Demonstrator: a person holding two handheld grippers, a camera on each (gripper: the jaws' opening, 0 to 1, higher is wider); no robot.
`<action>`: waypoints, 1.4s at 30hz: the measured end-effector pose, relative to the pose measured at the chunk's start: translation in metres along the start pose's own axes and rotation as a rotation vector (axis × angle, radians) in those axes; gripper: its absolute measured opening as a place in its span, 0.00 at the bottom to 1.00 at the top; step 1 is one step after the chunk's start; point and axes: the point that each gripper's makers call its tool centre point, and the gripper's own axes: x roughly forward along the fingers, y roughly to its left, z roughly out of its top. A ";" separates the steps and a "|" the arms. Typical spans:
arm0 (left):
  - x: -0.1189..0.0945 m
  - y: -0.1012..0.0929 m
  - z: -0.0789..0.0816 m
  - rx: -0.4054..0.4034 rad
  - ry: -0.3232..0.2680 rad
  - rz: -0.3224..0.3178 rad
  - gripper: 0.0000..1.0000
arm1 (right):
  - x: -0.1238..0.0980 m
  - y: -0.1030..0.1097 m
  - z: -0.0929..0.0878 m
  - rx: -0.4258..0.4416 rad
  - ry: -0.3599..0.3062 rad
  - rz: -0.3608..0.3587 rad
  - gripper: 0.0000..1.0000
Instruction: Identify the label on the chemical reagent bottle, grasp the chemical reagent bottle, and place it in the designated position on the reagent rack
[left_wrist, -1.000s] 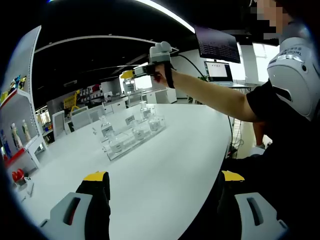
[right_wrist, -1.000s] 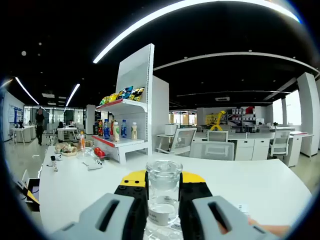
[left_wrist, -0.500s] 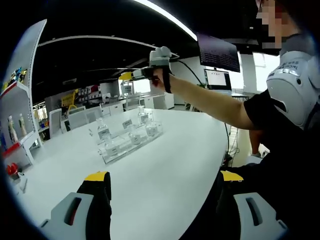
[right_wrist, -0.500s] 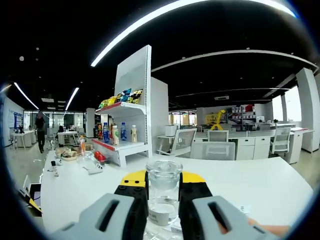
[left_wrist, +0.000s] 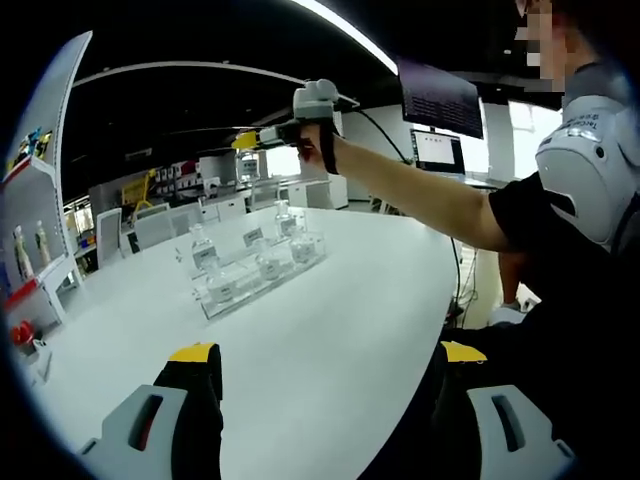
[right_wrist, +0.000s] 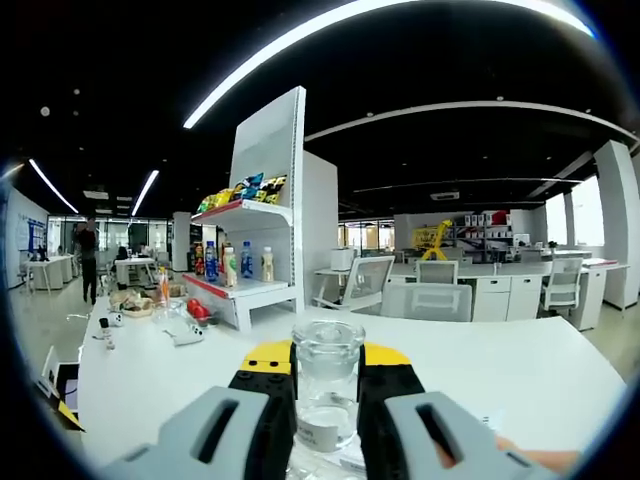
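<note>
Low in your right gripper view, your right gripper (right_wrist: 327, 400) is clamped on the reagent bottle (right_wrist: 327, 385); your left gripper (left_wrist: 320, 400) stands apart, empty. Mid-frame beyond lies the reagent rack (left_wrist: 255, 275): lower crookedly and you'll likely knock its standing bottles.

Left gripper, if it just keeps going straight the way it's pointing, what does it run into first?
Probably the clear rack of small bottles on the white table. The left gripper is open with nothing between its jaws, and bare tabletop lies ahead of it up to the rack. Depth is hard to judge, so it might pass just beside it.
</note>
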 end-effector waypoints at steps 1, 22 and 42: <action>0.000 0.002 -0.001 0.000 0.006 0.008 0.87 | 0.002 0.000 -0.001 0.007 0.002 0.004 0.19; -0.003 0.006 -0.010 0.012 0.028 0.036 0.87 | 0.036 -0.014 -0.030 0.003 0.052 -0.004 0.19; -0.006 0.013 -0.018 0.001 0.028 0.042 0.87 | 0.050 -0.034 -0.068 -0.041 0.090 -0.046 0.19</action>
